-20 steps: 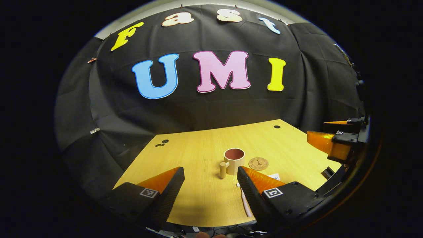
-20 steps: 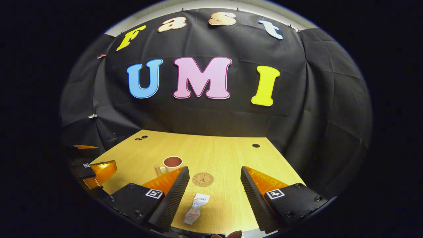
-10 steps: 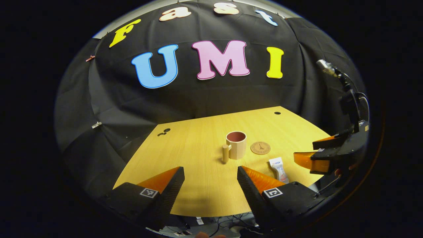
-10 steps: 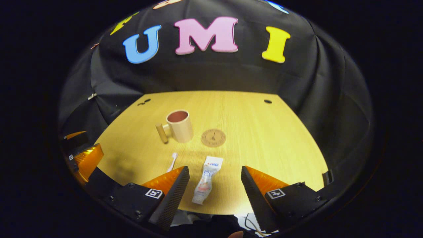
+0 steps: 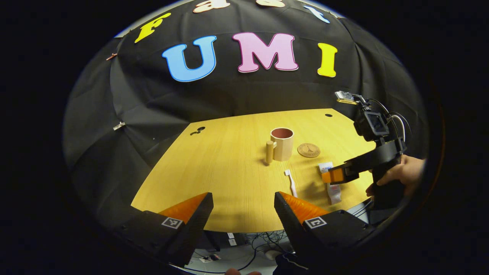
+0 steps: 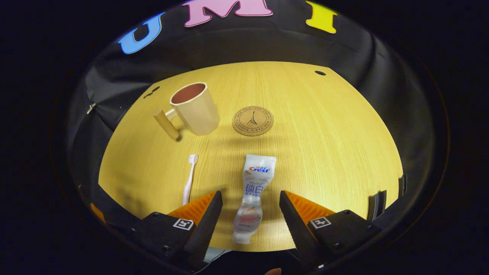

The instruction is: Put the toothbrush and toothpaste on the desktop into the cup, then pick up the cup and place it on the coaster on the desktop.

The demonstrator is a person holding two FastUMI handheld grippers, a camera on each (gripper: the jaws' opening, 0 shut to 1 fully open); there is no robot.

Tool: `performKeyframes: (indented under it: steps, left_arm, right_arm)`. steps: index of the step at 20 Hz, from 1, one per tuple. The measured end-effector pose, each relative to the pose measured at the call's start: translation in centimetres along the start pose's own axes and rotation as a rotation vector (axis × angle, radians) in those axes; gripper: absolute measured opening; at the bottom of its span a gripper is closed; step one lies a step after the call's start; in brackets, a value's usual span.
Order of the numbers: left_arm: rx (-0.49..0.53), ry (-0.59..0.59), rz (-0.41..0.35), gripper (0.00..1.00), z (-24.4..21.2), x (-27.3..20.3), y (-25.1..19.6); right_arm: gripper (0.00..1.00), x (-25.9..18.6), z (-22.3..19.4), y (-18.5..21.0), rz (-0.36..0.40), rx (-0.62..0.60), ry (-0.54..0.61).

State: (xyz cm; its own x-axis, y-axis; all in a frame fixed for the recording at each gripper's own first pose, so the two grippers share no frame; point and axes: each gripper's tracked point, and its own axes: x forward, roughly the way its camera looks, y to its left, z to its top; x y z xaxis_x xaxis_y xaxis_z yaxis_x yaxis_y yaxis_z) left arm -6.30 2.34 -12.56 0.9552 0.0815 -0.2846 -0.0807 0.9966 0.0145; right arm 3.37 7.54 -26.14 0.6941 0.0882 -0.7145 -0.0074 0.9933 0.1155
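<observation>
A white squeezed toothpaste tube [image 6: 253, 194] lies flat on the yellow wood-grain tabletop [image 6: 324, 137], between the wide-spread fingers of the right gripper [image 6: 250, 214], untouched. Just left of it lies a slim pale-pink toothbrush [image 6: 189, 176], bristle end pointing away. Farther back stands a beige mug-style cup [image 6: 195, 109] with a dark red interior and a wooden peg handle; to its right lies a round cork coaster [image 6: 253, 120]. The left gripper [image 5: 243, 214] hangs above the near tabletop edge, fingers wide and empty.
</observation>
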Motion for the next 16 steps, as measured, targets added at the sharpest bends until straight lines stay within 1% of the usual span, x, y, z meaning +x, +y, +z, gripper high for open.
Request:
performKeyframes:
  steps: [3, 4, 5, 6, 7, 8, 9, 10, 11, 12, 13, 15, 16]
  left_arm:
    - [-0.017, 0.009, 0.024, 0.99, -0.2, 0.0, 0.5]
    - [-0.02, 0.012, 0.032, 0.99, -0.3, 0.1, 0.6]
    - [-0.022, 0.015, 0.039, 0.99, -0.3, 0.2, 0.7]
    - [-0.024, 0.017, 0.046, 0.99, -0.4, 0.3, 0.8]
    - [-0.027, 0.02, 0.052, 0.99, -0.2, 0.4, 0.8]
    - [-0.031, 0.021, 0.055, 0.99, -0.1, 0.4, 0.8]
    - [-0.037, 0.022, 0.051, 0.99, 0.0, 0.5, 0.6]
    - [-0.042, 0.024, 0.047, 0.99, 0.0, 0.7, 0.4]
    - [-0.045, 0.027, 0.042, 0.99, 0.2, 1.0, 0.1]
    - [-0.045, 0.032, 0.037, 0.99, 0.1, 1.3, -0.2]
    - [-0.042, 0.035, 0.03, 0.99, 0.3, 1.6, -0.6]
    - [-0.029, 0.04, 0.009, 0.99, 0.6, 2.4, -1.6]
    - [-0.021, 0.043, -0.003, 0.99, 0.9, 2.7, -2.2]
  right_arm:
    - [0.9, 1.4, 0.2, 0.2, -0.011, 0.013, 0.043]
    - [0.88, 1.8, 0.1, 0.1, -0.019, 0.008, 0.056]
    - [0.81, 2.2, 0.2, -0.1, -0.025, 0.003, 0.063]
    - [0.91, 2.5, 0.1, -0.3, -0.036, -0.007, 0.076]
    - [0.85, 2.7, -0.3, -0.7, -0.045, -0.018, 0.1]
    - [0.72, 2.9, -0.9, -0.9, -0.051, -0.025, 0.132]
    - [0.66, 2.7, -0.9, -0.9, -0.048, -0.026, 0.129]
    - [0.65, 3.3, -0.9, -0.9, -0.046, -0.038, 0.139]
    - [0.61, 2.9, -0.6, -0.9, -0.042, -0.039, 0.136]
    - [0.7, 3.0, -0.8, -1.0, -0.037, -0.044, 0.149]
    - [0.53, 3.2, -0.8, -1.3, -0.03, -0.056, 0.151]
    - [0.33, 3.0, -0.6, -1.5, 0.005, -0.072, 0.154]
    - [0.33, 3.0, -0.8, -1.6, 0.026, -0.069, 0.159]
